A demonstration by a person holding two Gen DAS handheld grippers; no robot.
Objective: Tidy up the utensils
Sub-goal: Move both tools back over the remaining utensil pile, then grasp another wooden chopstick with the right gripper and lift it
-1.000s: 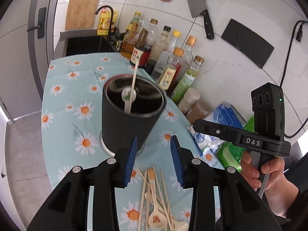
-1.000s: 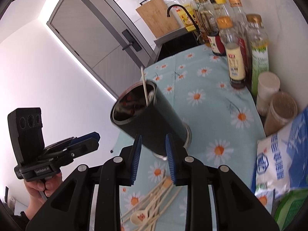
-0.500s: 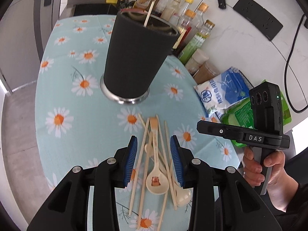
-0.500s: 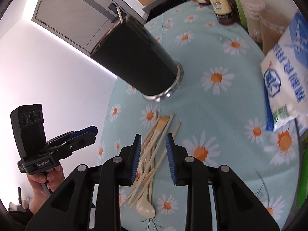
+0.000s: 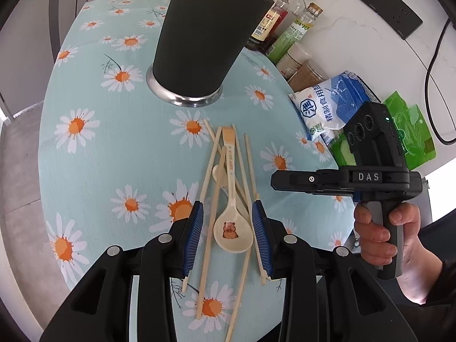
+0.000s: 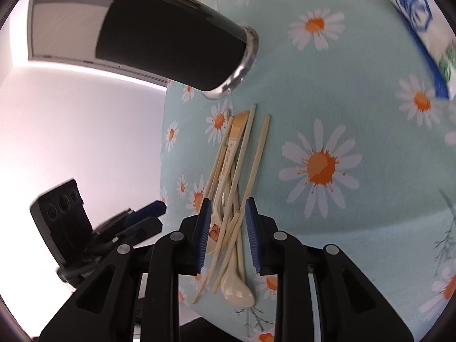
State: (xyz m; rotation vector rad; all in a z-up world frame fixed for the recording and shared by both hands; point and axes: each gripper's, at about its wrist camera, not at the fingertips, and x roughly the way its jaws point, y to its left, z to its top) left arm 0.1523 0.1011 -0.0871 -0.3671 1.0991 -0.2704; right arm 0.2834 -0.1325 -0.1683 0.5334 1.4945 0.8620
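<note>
A pile of wooden chopsticks [image 5: 216,171] and cream spoons lies on the daisy tablecloth [image 5: 114,148], in front of a tall black utensil holder [image 5: 205,37] with a steel base. My left gripper [image 5: 228,228] hangs low over the pile, open, and the bowl of the spoon with a bear picture [image 5: 232,230] lies between its pads. My right gripper [image 6: 226,228] comes in from the other side. Its jaws are closing around several chopsticks [image 6: 250,165] and a plain spoon [image 6: 236,287], and the pads do not visibly press on them. A chopstick sticks out of the holder [image 6: 171,34].
Sauce bottles [image 5: 285,14] and two small jars [image 5: 296,59] line the wall behind the holder. A blue-white salt bag [image 5: 327,105] and a green packet [image 5: 410,136] lie to the right. The table's rounded edge runs close on the left and near side.
Both grippers have dropped and tipped down from the holder's rim to just above the pile. The right jaws have narrowed slightly. The holder and utensils have not moved.
</note>
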